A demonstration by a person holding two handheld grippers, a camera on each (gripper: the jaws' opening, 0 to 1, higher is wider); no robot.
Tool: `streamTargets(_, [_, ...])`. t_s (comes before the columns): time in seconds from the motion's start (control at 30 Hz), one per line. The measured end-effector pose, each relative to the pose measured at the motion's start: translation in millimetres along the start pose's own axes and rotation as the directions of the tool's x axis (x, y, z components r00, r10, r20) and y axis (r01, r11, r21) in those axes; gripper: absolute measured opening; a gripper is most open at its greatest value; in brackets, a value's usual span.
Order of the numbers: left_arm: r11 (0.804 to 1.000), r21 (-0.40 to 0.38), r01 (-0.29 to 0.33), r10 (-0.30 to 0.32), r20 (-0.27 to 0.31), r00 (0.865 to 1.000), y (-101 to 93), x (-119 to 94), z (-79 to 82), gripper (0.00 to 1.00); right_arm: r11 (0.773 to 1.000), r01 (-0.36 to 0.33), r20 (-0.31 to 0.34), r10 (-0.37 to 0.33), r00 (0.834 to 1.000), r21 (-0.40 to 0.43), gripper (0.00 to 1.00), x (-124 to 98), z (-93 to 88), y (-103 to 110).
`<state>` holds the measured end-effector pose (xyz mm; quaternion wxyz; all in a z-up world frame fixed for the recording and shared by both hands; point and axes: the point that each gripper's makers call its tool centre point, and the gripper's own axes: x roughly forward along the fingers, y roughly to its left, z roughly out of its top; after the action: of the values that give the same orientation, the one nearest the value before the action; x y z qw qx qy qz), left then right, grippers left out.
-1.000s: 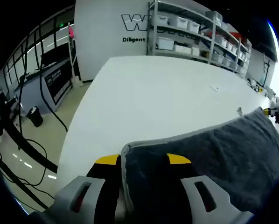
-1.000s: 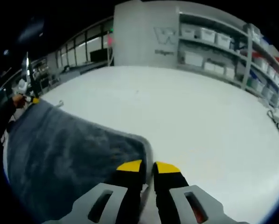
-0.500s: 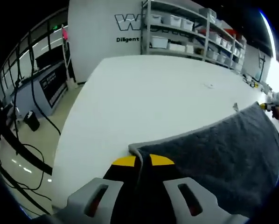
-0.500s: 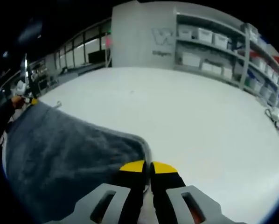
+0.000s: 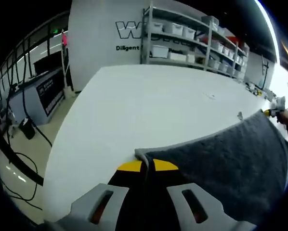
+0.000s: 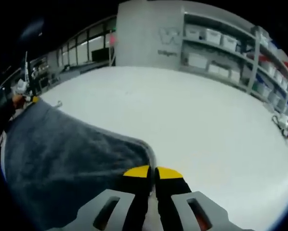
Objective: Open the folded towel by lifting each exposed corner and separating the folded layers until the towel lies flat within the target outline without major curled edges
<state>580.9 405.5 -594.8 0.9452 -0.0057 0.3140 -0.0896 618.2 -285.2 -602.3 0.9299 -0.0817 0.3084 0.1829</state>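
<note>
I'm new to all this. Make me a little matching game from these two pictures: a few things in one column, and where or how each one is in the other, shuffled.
Things:
1. towel
2. table
3. shelves
4. left gripper

States or places:
A. white, wide, bare top
B. against the back wall, holding white bins
C. grey, a corner pinched at each end
D. jaws closed on a towel corner

Pairs: 1-C, 2-A, 3-B, 4-D
</note>
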Motion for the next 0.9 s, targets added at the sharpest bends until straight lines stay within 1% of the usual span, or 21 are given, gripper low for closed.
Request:
streamTargets(0.07, [1.0,-0.004,0.009,-0.009,0.001,1.0,-4.0,1,0.8,0.04,1.0,0.003,-0.002,-0.003,1.0,-0.008,0.0,1,0.4,-4])
streamTargets(0.13, [1.0,0.011,0.013,-0.013,0.012,1.0,-7.6,4,2.9,0.04,1.0,0.003,-0.003,-0.003,1.0,-0.013,0.0,2,0.5,-8])
streamTargets(0.33, [1.0,0.022,0.015,-0.015,0.021,1.0,-10.6,13,8.5,0.04,0.999,0.0,-0.003,0.0,1.0,-0.032,0.0,8,4.9,-19])
streamTargets(0.43, [0.999,0.031,0.015,-0.016,0.025,1.0,-10.7,17,11.0,0.04,1.0,-0.009,-0.011,0.009,1.0,-0.002,0.0,10,6.9,-24])
streamTargets(0.57, [0.999,0.024,0.032,-0.032,0.029,0.999,-14.9,22,14.9,0.04,1.0,-0.004,-0.015,0.004,1.0,0.004,0.0,13,7.7,-30])
streamTargets(0.73, [0.999,0.038,0.036,-0.037,0.025,0.999,-19.5,30,19.8,0.03,1.0,0.003,-0.006,-0.003,1.0,0.015,0.0,19,11.5,-42])
streamTargets(0.8, [0.999,0.036,0.037,-0.038,0.027,0.999,-20.8,32,20.8,0.03,0.999,0.006,-0.002,-0.006,1.0,0.042,0.0,21,12.9,-48])
streamTargets(0.9, [0.998,0.042,0.044,-0.045,0.038,0.998,-28.3,39,23.2,0.03,0.999,0.02,0.003,-0.02,1.0,0.048,0.0,25,15.3,-60])
